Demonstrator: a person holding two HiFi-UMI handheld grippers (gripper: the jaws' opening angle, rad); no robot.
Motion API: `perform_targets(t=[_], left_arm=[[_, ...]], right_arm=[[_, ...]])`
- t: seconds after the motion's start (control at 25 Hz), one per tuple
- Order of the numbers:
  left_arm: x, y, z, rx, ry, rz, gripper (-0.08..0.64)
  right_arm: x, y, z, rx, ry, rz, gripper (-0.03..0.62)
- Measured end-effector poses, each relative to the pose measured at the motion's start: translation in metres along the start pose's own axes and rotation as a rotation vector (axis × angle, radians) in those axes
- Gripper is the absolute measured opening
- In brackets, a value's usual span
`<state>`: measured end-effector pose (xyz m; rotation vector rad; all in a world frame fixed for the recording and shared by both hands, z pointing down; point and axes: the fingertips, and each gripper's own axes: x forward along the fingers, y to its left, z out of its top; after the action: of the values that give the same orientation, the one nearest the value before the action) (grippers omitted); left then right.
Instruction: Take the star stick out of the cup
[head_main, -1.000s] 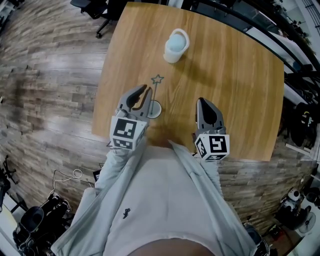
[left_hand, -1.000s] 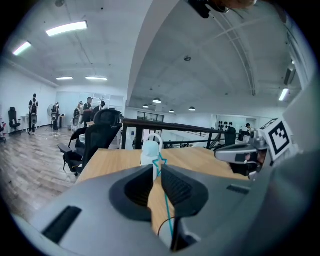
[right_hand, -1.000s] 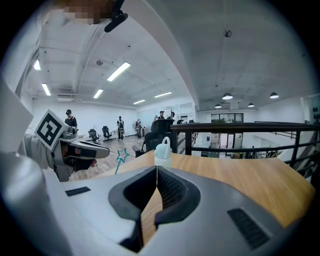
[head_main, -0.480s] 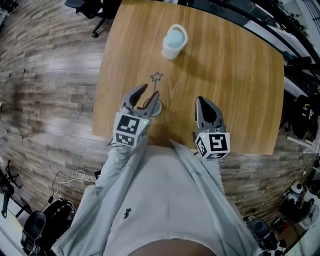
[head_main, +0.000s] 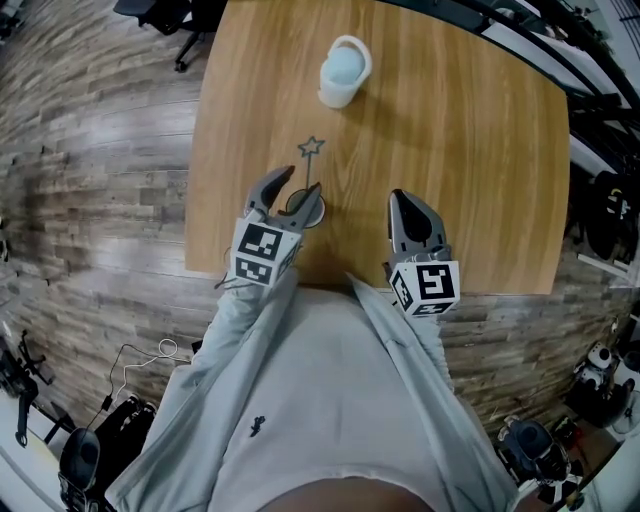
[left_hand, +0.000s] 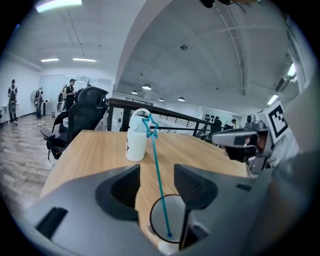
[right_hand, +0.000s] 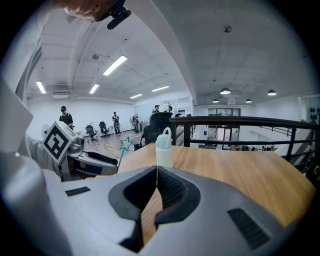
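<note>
Left claw (head_main: 300, 186): jaws opening and wide apart, not gripping; the clear plastic cup (left_hand: 167, 220) sits between them on the wooden table (head_main: 470, 150). The teal star-tipped stick (left_hand: 156, 165) stands tilted inside the cup. Right claw (right_hand: 157, 171): closed, empty. Dark print on the white bottle (left_hand: 135, 145) is illegible.
</note>
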<state>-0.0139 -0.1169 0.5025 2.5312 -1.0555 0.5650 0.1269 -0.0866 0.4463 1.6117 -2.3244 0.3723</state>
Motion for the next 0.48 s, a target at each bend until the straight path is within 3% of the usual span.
perform_targets(t=[0.48], left_arm=[[0.013, -0.002, -0.014, 0.003, 0.035, -0.042, 0.190]], right_arm=[[-0.005, 0.002, -0.014, 0.030, 0.025, -0.042, 0.017]])
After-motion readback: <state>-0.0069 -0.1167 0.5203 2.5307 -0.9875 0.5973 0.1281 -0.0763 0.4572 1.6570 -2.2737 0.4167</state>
